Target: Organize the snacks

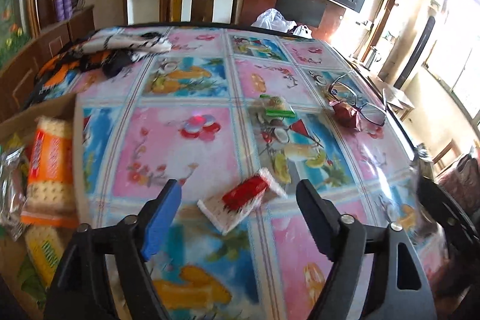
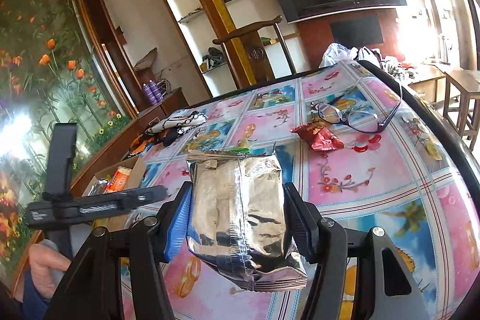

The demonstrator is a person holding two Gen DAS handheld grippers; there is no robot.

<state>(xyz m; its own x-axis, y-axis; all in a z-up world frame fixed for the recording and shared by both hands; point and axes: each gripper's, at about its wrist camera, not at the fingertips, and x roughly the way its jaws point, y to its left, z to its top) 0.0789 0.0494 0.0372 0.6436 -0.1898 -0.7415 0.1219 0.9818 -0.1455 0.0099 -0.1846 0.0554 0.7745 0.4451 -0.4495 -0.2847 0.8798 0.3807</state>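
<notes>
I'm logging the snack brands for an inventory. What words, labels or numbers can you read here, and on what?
No text can be read.
Orange cracker pack in the cardboard box: print blurred.
Red-banded wafer pack: blurred.
Red wrapper: print too small.
Silver foil pack in the right hand-held gripper: plain back, no print showing.

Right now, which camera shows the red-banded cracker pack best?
The left wrist view: the red-banded cracker pack lies on the tablecloth just ahead of the open left gripper, though blurred. The right wrist view does not show it.

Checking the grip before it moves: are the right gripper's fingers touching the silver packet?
Touching. The right wrist view shows both fingers pressed against the sides of the silver packet, no gap.
</notes>
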